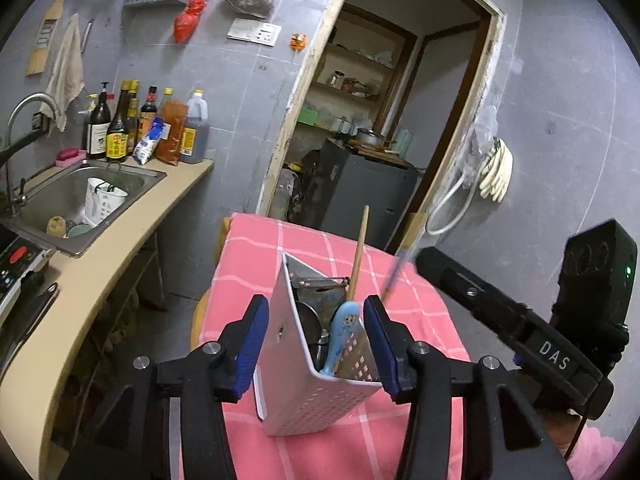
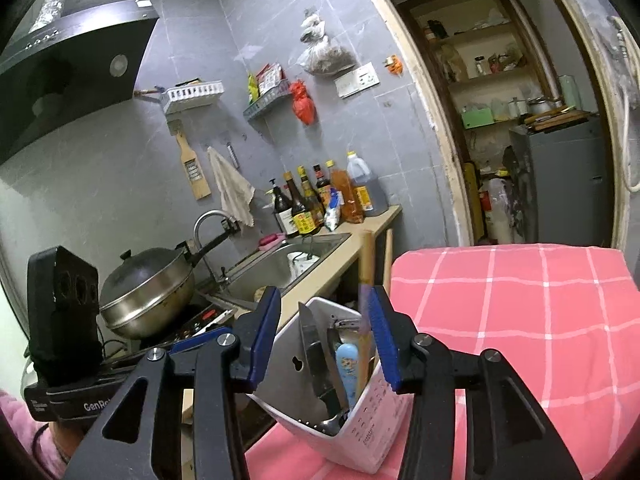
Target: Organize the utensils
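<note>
A: Left view: where is the holder [image 1: 316, 364]?
B: On the pink table [image 1: 248, 264], between the left gripper's [image 1: 316, 340] parted fingers, untouched.
A: Right view?
B: The right gripper's [image 2: 326, 340] fingers stand apart around the holder's top; a knife [image 2: 316, 344] stands inside.

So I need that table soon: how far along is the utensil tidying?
Mostly done, it seems. The white holder on the pink cloth already has a blue-handled utensil, a wooden stick and metal pieces in it. Both tongs, left and right, are open around it, gripping nothing. No loose utensils show on the cloth.
</note>
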`<state>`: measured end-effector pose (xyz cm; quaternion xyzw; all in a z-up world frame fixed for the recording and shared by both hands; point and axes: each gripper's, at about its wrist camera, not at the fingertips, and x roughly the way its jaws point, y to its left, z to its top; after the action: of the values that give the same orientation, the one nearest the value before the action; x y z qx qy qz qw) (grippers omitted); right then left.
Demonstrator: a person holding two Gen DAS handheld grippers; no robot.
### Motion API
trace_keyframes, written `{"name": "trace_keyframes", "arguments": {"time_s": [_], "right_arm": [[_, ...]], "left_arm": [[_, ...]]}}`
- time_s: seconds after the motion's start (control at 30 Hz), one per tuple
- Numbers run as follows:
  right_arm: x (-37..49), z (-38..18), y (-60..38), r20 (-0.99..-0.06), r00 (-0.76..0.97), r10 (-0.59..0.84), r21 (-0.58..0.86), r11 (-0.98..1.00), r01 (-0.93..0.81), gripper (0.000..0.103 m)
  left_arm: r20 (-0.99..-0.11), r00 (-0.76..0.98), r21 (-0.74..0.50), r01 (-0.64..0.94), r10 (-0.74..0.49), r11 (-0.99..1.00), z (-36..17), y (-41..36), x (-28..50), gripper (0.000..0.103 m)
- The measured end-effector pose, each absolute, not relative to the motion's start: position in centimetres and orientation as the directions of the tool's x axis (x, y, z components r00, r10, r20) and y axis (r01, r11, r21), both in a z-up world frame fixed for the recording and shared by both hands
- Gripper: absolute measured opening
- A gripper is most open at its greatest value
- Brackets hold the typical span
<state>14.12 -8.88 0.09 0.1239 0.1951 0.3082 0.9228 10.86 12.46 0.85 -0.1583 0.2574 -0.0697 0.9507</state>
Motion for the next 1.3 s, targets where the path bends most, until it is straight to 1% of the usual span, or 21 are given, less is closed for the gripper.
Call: {"name": "trace_keyframes", "arguments": {"time_s": [0.03, 0.07, 0.17, 0.2, 0.23, 0.3, 0.33, 0.37, 0.4, 0.47, 0.5, 0.7, 0.93, 1.1, 1.3], "right_arm": [[13.8, 0.4, -9.1, -0.281, 0.746, 0.604, 0.347, 0.789, -0.508, 0.043], [13.5, 0.8, -9.3, -0.277, 0.757, 0.591, 0.344, 0.797, -0.497, 0.047], [12.3, 2.0, -10.0, -0.266, 0.8, 0.537, 0.327, 0.831, -0.449, 0.057], [11.9, 2.4, -10.3, -0.263, 0.814, 0.519, 0.325, 0.842, -0.431, 0.063], [11.4, 2.8, -10.8, -0.261, 0.829, 0.494, 0.322, 0.854, -0.408, 0.066], [10.8, 3.5, -11.4, -0.261, 0.847, 0.464, 0.314, 0.87, -0.38, 0.075], [10.2, 3.8, -11.8, -0.264, 0.858, 0.44, 0.301, 0.883, -0.359, 0.077], [10.0, 4.2, -12.1, -0.266, 0.866, 0.424, 0.292, 0.891, -0.347, 0.084], [9.5, 4.5, -12.5, -0.267, 0.876, 0.403, 0.279, 0.902, -0.33, 0.093], [9.0, 4.8, -12.9, -0.267, 0.886, 0.379, 0.267, 0.912, -0.31, 0.1], [8.1, 5.3, -13.7, -0.271, 0.898, 0.346, 0.249, 0.927, -0.282, 0.101], [5.5, 5.7, -16.3, -0.317, 0.915, 0.249, 0.201, 0.961, -0.192, 0.101], [2.0, 4.6, -19.5, -0.392, 0.907, 0.154, 0.139, 0.985, -0.107, 0.101], [-0.7, 3.3, -21.5, -0.414, 0.906, 0.093, 0.122, 0.991, -0.046, 0.101], [-2.6, 2.3, -22.7, -0.436, 0.898, 0.064, 0.139, 0.99, -0.003, 0.101]], "left_arm": [[-0.458, 0.864, -0.341, 0.044, -0.207, 0.939, 1.1, 12.7, 10.6, 0.056], [-0.448, 0.872, -0.341, 0.039, -0.199, 0.939, 1.3, 12.8, 10.2, 0.063], [-0.419, 0.889, -0.334, 0.037, -0.184, 0.942, 2.1, 13.0, 9.4, 0.073], [-0.409, 0.895, -0.327, 0.039, -0.179, 0.944, 2.5, 13.0, 9.1, 0.079], [-0.402, 0.899, -0.321, 0.038, -0.173, 0.946, 2.8, 13.0, 8.9, 0.082], [-0.38, 0.911, -0.306, 0.039, -0.16, 0.951, 3.6, 12.9, 8.2, 0.09], [-0.375, 0.914, -0.302, 0.038, -0.156, 0.952, 3.9, 12.8, 8.0, 0.094], [-0.368, 0.918, -0.298, 0.034, -0.147, 0.954, 4.2, 12.7, 7.7, 0.1], [-0.362, 0.922, -0.296, 0.028, -0.139, 0.955, 4.4, 12.7, 7.4, 0.102], [-0.351, 0.927, -0.297, 0.021, -0.13, 0.955, 4.8, 12.5, 6.7, 0.102], [-0.353, 0.927, -0.298, 0.016, -0.125, 0.955, 4.9, 12.3, 6.5, 0.102], [-0.362, 0.927, -0.283, -0.01, -0.097, 0.959, 4.7, 10.7, 5.0, 0.102], [-0.416, 0.906, -0.256, -0.037, -0.076, 0.966, 3.4, 8.1, 2.6, 0.102], [-0.435, 0.897, -0.25, -0.035, -0.08, 0.967, 2.3, 6.7, 0.9, 0.102], [-0.466, 0.882, -0.208, -0.029, -0.074, 0.978, 1.1, 5.4, -0.6, 0.102]]}}
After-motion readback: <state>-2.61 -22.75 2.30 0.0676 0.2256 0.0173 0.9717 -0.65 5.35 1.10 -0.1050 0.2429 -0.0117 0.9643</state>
